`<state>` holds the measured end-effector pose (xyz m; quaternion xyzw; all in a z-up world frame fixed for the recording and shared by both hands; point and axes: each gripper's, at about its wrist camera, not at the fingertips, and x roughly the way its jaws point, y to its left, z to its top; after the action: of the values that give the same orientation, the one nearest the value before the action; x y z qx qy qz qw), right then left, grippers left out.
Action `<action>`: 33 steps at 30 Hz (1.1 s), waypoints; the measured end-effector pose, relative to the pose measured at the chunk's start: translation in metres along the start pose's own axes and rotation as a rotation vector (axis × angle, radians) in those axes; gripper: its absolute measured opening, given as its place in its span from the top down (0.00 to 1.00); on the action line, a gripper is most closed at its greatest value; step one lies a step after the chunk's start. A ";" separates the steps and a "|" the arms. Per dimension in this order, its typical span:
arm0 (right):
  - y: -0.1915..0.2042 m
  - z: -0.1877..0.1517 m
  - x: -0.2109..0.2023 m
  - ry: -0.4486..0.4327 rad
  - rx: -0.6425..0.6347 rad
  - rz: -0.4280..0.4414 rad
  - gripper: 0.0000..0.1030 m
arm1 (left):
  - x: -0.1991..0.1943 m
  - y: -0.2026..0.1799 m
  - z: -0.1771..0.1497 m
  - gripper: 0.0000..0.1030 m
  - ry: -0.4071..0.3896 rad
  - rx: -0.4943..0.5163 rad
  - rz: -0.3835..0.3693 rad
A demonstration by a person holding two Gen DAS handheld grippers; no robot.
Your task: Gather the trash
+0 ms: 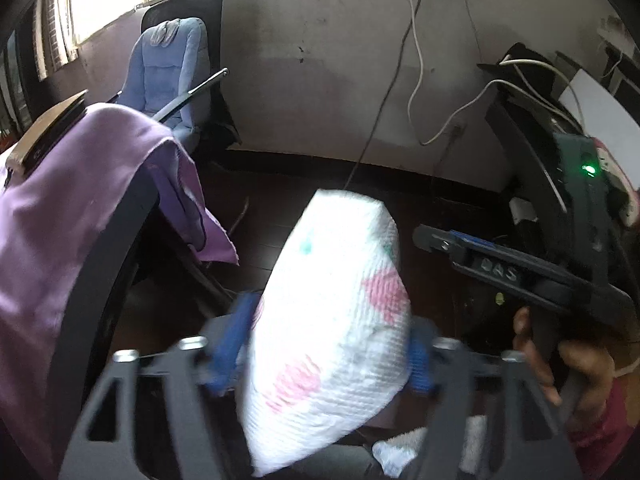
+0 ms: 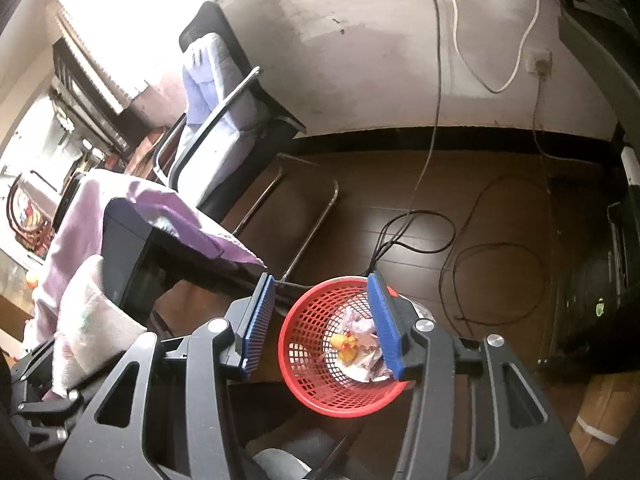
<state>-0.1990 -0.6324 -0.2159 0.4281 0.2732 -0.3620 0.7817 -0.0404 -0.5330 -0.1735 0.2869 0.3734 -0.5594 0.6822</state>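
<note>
Item: paper towel pack, white with pink and green print, tilted, between the blue pads of the left tongs; motion blur leaves it unclear whether the pads press on it. Red mesh basket on the dark wood floor, holding crumpled paper and yellow scraps. Right tongs released, nothing between the pads, above the basket. Nearby: purple cloth draped over a black chair, blue cushioned chair, loose cables.
</note>
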 end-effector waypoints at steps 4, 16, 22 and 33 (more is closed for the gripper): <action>-0.006 -0.001 0.000 -0.001 0.010 -0.004 0.51 | -0.001 0.002 0.003 0.19 -0.014 -0.001 0.026; 0.022 -0.010 -0.002 -0.003 -0.079 0.017 0.49 | -0.050 0.040 -0.020 0.13 -0.121 -0.052 0.181; 0.032 -0.019 0.012 0.048 -0.120 0.025 0.47 | -0.080 0.081 -0.035 0.13 -0.167 -0.151 0.227; 0.043 -0.027 0.014 0.056 -0.163 0.029 0.47 | -0.118 0.100 -0.038 0.13 -0.241 -0.216 0.251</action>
<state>-0.1597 -0.5976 -0.2192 0.3768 0.3174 -0.3153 0.8111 0.0387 -0.4165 -0.0997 0.1875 0.3084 -0.4567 0.8131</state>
